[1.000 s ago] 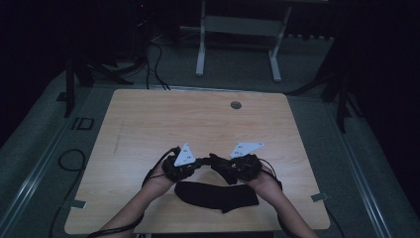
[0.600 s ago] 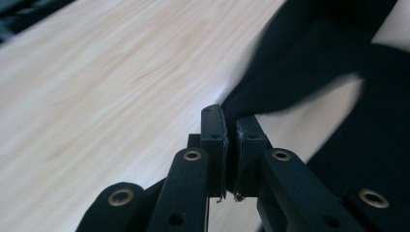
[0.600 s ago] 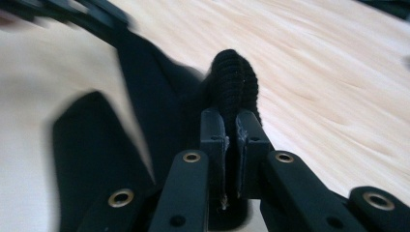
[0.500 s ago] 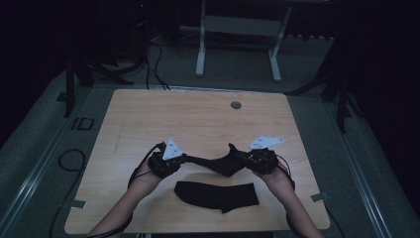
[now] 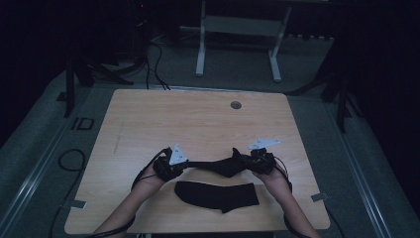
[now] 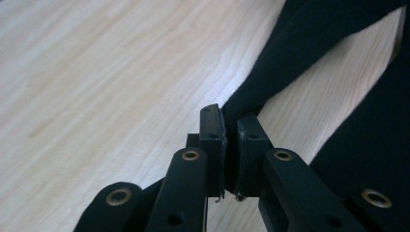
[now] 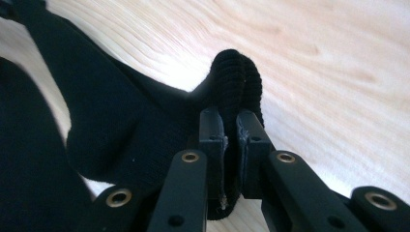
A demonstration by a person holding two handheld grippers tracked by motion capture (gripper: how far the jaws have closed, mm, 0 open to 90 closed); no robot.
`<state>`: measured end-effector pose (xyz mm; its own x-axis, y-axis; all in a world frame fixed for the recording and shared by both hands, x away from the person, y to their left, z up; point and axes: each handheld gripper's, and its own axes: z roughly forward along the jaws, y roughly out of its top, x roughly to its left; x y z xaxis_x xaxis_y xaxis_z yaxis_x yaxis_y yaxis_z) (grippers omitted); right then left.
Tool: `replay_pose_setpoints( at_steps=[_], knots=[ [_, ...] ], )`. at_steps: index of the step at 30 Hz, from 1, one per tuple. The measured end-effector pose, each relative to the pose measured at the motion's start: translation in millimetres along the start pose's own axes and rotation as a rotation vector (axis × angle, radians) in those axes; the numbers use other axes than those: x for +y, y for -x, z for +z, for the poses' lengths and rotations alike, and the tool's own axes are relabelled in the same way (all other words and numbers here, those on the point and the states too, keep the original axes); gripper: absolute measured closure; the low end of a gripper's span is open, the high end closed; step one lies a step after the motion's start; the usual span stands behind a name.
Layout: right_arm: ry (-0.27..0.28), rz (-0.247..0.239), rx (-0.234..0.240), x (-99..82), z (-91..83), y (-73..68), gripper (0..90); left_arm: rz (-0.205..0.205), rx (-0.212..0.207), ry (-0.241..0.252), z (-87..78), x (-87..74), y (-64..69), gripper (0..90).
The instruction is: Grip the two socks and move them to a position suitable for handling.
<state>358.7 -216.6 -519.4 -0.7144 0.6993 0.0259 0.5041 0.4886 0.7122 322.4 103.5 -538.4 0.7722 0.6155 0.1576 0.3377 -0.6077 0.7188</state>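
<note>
Left tongs (image 5: pixel 184 167) and right tongs (image 5: pixel 246 163) each clench one end of a black sock (image 5: pixel 218 165), stretched between them just above the bench (image 5: pixel 198 119). A second sock (image 5: pixel 218 194) lies flat just nearer the person. Pairing looks about halfway: the held sock likely has yet to go onto the flat one. The near edge is close; the far half lies open

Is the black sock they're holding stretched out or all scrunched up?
Stretched out: the held sock spans between the left gripper and right gripper, each clamping an end.
</note>
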Motion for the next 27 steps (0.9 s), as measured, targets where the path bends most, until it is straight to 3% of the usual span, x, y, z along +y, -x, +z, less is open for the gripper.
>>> replay_pose_setpoints(
  at_steps=[2, 3, 4, 5, 6, 7, 10, 15, 18, 20, 23, 27],
  knots=[
    [-0.018, 0.031, 0.006, -6.6, 7.5, 4.9, 81.9, -0.005, -0.013, -0.007, 3.2, -1.4, 0.1, 83.8],
    [-0.037, 0.038, 0.005, -9.7, 11.0, 5.2, 76.0, -0.005, -0.017, -0.015, 4.5, -2.1, 0.7, 76.4],
    [-0.045, 0.04, 0.008, -10.6, 12.2, 5.3, 70.2, -0.005, -0.023, -0.023, 5.1, -2.6, 1.1, 72.9],
    [-0.045, 0.04, 0.008, -10.6, 12.2, 5.3, 70.2, -0.006, -0.035, -0.037, 5.5, -3.4, 1.0, 72.9],
    [-0.056, 0.041, 0.009, -11.9, 13.4, 5.5, 64.2, -0.006, -0.043, -0.048, 5.6, -4.4, 1.0, 66.6],
    [-0.064, 0.041, 0.006, -13.0, 13.8, 6.1, 57.0, 0.001, -0.038, -0.062, 5.2, -5.7, 0.7, 61.2],
    [-0.07, 0.064, -0.007, -14.8, 6.8, 12.7, 48.6, -0.013, -0.024, -0.066, 0.5, -10.8, -3.1, 57.4],
    [-0.044, 0.089, -0.028, -15.3, -6.1, 21.6, 48.6, -0.069, 0.009, -0.067, -7.8, -18.6, -14.8, 57.2],
    [-0.029, 0.098, -0.033, -16.0, -12.1, 24.7, 49.9, -0.074, 0.04, -0.071, -13.2, -20.4, -18.9, 55.1],
    [-0.025, 0.1, -0.041, -17.0, -13.5, 25.6, 51.7, -0.08, 0.078, -0.092, -15.2, -21.7, -22.3, 53.4],
    [-0.032, 0.106, -0.03, -18.3, -10.8, 24.3, 52.2, -0.104, 0.101, -0.103, -18.1, -24.7, -28.7, 51.6],
    [-0.038, 0.094, -0.011, -18.2, -5.9, 18.9, 52.6, -0.136, 0.15, -0.173, -19.0, -31.0, -38.5, 50.4]
  ],
)
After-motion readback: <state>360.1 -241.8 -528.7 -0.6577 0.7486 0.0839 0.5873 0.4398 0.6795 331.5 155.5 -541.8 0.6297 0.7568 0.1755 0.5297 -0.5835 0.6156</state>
